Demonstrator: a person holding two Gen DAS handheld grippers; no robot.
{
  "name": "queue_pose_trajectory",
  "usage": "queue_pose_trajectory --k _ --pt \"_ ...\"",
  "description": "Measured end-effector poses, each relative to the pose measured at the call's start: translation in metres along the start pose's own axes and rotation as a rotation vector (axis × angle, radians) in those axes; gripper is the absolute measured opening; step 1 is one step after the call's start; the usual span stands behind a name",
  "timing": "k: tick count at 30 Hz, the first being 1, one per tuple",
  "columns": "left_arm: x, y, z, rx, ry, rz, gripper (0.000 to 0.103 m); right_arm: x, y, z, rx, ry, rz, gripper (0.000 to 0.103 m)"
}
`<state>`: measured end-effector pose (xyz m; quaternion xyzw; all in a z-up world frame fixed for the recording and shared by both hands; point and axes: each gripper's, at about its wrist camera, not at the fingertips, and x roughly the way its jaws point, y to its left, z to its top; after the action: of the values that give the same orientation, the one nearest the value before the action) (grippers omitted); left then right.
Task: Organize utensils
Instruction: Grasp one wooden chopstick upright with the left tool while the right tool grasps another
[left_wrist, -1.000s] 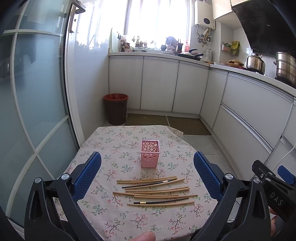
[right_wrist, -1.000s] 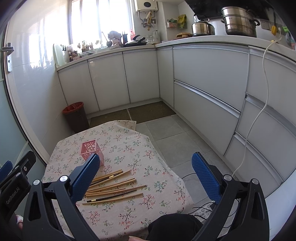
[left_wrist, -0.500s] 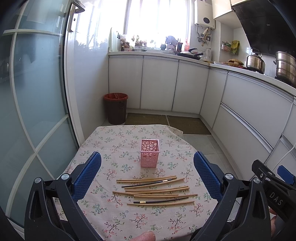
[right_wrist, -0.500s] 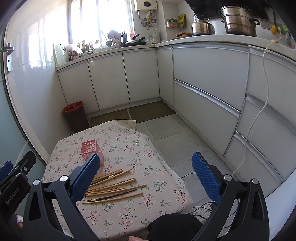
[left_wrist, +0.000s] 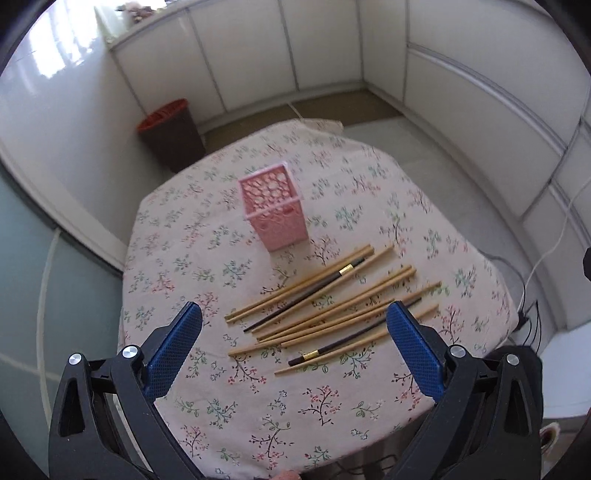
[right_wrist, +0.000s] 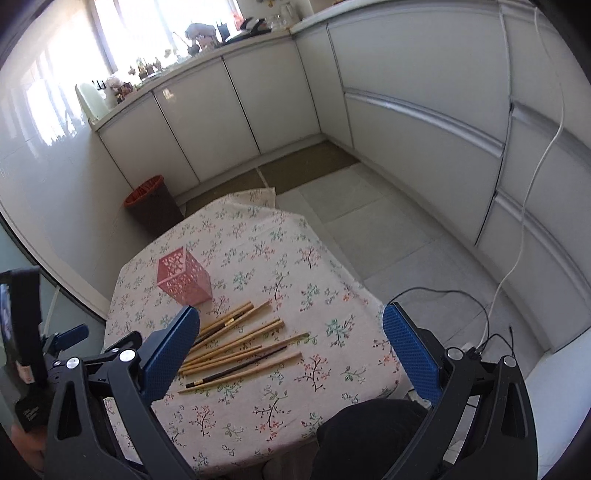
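Chopsticks (left_wrist: 328, 299) loose on worktop (left_wrist: 258, 417), right below left gripper (left_wrist: 293, 349), pink holder (left_wrist: 273, 212) just beyond. Both grippers tipped down toward pile vs second ago, so pickup starting. Left and right gripper (right_wrist: 290, 352) wide, holding nothing. Holder looks empty.

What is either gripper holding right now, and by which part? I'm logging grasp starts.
Nothing is held. The left gripper and right gripper are both open above the table, and the chopsticks lie loose on the cloth.
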<state>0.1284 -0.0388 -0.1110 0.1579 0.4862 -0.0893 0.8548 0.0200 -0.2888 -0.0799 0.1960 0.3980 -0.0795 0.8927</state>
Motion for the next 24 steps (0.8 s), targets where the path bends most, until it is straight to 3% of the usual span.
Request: queue_pose_trajectory --k 5,9,11,13,15,20,24 --pt "0.059 -0.031 0.031 0.083 0.111 -0.115 0.096 0.047 -0.041 0.0 0.147 0.096 0.006 0.097" --pt "0.091 -0.067 0.046 0.174 0.244 -0.298 0.096 0.078 -0.075 -0.003 0.288 0.173 0.016 0.097" --pt "0.104 -0.086 0.049 0.251 0.262 -0.294 0.094 0.088 -0.092 -0.007 0.367 0.199 0.029 0.097" --pt "0.12 -0.1 0.052 0.301 0.295 -0.301 0.087 0.094 -0.106 -0.01 0.442 0.216 0.038 0.097" --pt "0.137 -0.108 0.055 0.319 0.355 -0.325 0.071 0.099 -0.117 -0.014 0.501 0.228 0.04 0.097" --pt "0.173 -0.113 0.059 0.342 0.418 -0.314 0.038 0.107 -0.128 -0.016 0.526 0.245 0.026 0.097" --pt "0.188 -0.108 0.06 0.341 0.445 -0.309 0.026 0.115 -0.129 -0.016 0.517 0.261 0.025 0.097"
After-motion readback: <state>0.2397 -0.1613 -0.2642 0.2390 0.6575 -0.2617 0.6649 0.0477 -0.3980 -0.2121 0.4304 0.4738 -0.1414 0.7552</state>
